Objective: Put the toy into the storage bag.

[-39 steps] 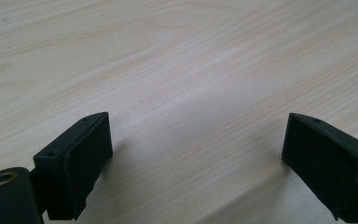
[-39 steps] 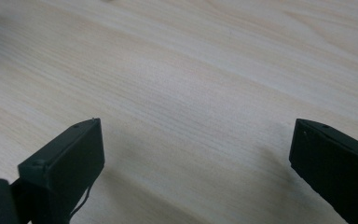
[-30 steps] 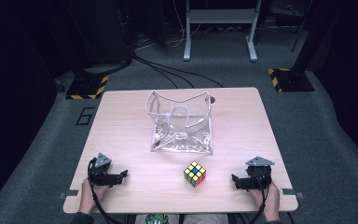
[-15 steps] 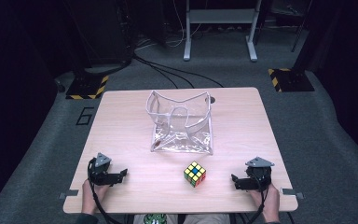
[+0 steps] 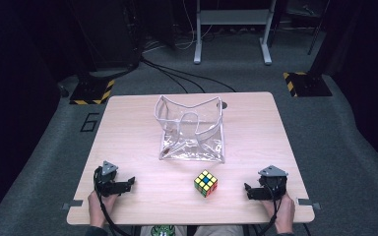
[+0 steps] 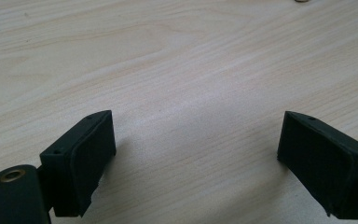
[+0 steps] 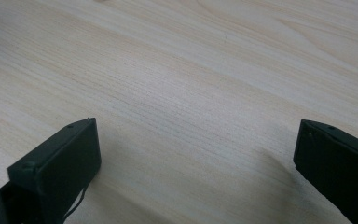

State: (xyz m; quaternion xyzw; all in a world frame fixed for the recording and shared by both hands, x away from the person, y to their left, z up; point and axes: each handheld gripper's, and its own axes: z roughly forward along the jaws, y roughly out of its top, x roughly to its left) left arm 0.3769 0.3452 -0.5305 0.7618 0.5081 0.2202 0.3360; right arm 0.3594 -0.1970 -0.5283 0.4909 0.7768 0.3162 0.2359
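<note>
- High view: on the worktop (image 5: pixel 128 128) we see a clear bag (image 5: pixel 191 129) standing open near the middle, toward the far side. Its walls sag inward and it looks empty, though folds and glare keep us from telling for sure.
- High view: a cube (image 5: pixel 205 183) with coloured squares lies on the near side of the bag, apart from it, with bare wood between the two.
- High view: our left gripper (image 5: pixel 128 184) rests at the near left corner with its fingers pointing right toward the cube, well apart from it. Our right gripper (image 5: pixel 247 190) rests at the near right, pointing left, nearer to the cube but not touching it. Nothing lies between either gripper and the cube.
- High view: beyond the worktop is grey floor with cables (image 5: pixel 177 73), two yellow-and-black striped bases (image 5: pixel 92 91) and a grey stand (image 5: pixel 231 29).
- Left gripper view: the left fingers (image 6: pixel 91 158) stand wide apart just over the bare wood, with nothing between them.
- Right gripper view: the right fingers (image 7: pixel 63 170) are likewise spread wide, with bare wood alone in the gap.
</note>
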